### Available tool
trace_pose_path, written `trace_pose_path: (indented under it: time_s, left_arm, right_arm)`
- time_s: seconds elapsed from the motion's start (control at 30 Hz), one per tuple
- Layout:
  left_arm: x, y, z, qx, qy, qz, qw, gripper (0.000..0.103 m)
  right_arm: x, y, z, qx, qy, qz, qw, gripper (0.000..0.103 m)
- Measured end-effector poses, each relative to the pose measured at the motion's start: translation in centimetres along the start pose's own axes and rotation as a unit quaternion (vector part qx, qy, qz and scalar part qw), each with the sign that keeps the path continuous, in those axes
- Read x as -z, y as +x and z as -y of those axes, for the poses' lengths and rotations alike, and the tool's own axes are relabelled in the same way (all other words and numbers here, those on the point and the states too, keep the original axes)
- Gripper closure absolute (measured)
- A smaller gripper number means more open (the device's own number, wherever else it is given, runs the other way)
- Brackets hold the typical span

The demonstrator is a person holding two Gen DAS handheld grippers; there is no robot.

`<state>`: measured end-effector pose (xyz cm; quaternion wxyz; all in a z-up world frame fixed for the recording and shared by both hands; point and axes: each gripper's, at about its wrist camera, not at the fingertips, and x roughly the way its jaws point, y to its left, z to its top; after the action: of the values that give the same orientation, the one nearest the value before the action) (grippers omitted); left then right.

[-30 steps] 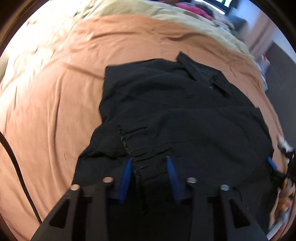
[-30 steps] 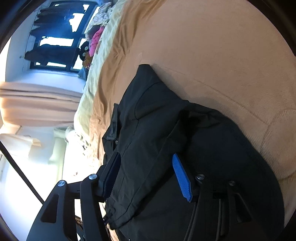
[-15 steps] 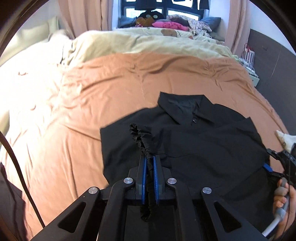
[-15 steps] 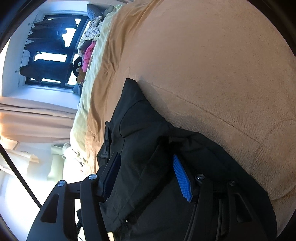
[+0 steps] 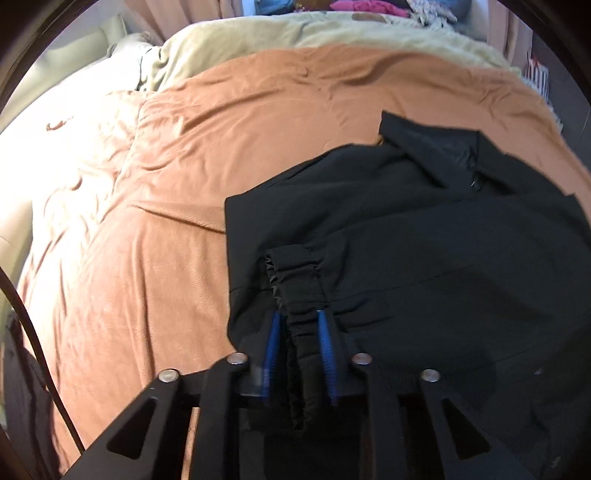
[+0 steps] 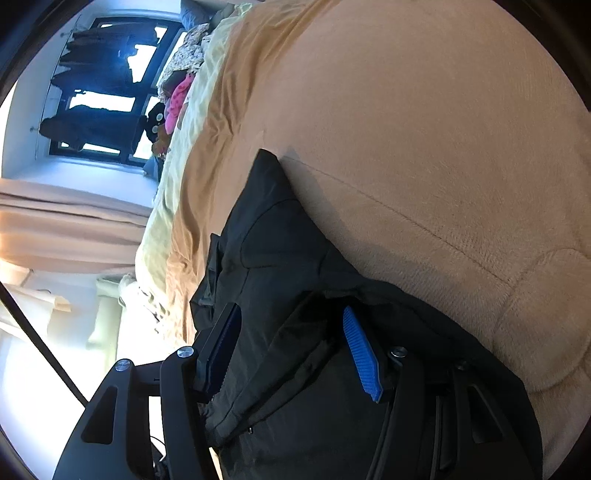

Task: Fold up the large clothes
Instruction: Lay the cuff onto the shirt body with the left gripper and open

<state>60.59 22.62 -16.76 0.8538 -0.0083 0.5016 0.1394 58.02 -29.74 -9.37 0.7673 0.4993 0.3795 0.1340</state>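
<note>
A large black jacket lies on the orange bedspread, collar at the far right. Its elastic cuff lies on the jacket's body, and the sleeve runs back between the blue pads of my left gripper, whose jaws stand a little apart around it. In the right wrist view the same jacket lies across the bedspread. My right gripper is wide open with the jacket fabric lying loose between its fingers.
A pale green blanket and pink clothes lie at the bed's far end near the window and curtains. White bedding lies to the left. A black cable hangs at the left edge.
My left gripper, shut tight on the sleeve half a second ago, has opened a little and the cuff now lies on the jacket's body. The right gripper stays open.
</note>
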Motion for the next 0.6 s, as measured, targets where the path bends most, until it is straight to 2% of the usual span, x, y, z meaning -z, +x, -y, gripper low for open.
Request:
trace_pose_path:
  time_s: [0.07,0.13,0.2,0.27,0.4,0.6]
  left_arm:
    - [0.3,-0.6,-0.3,0.001,-0.001,0.005,1.0000,0.074]
    - [0.7,-1.7,-0.9,0.004,-0.009,0.009,0.9999,0.066]
    - [1.1,-2.9,-1.4,0.009,-0.014,0.015,0.9997,0.051]
    - [2.0,-4.7,-1.8,0.021,-0.019,0.025,0.9993,0.046]
    - [4.0,-7.8,-2.4,0.039,-0.030,0.033,0.9983,0.046]
    - [8.1,-13.2,-4.2,0.067,-0.064,0.044,0.9948,0.045]
  right_arm:
    - [-0.1,-0.6,-0.5,-0.003,-0.009,0.004,1.000,0.048]
    - [-0.1,-1.1,-0.9,-0.002,-0.017,0.009,1.000,0.048]
    - [0.1,-1.6,-1.0,0.005,-0.025,0.014,1.000,0.048]
    - [0.5,-1.9,-1.1,0.012,-0.034,0.014,0.999,0.048]
    - [2.0,-3.2,-2.1,0.023,-0.072,-0.005,0.997,0.047]
    - [3.8,-7.2,-2.9,0.030,-0.099,-0.011,0.995,0.047]
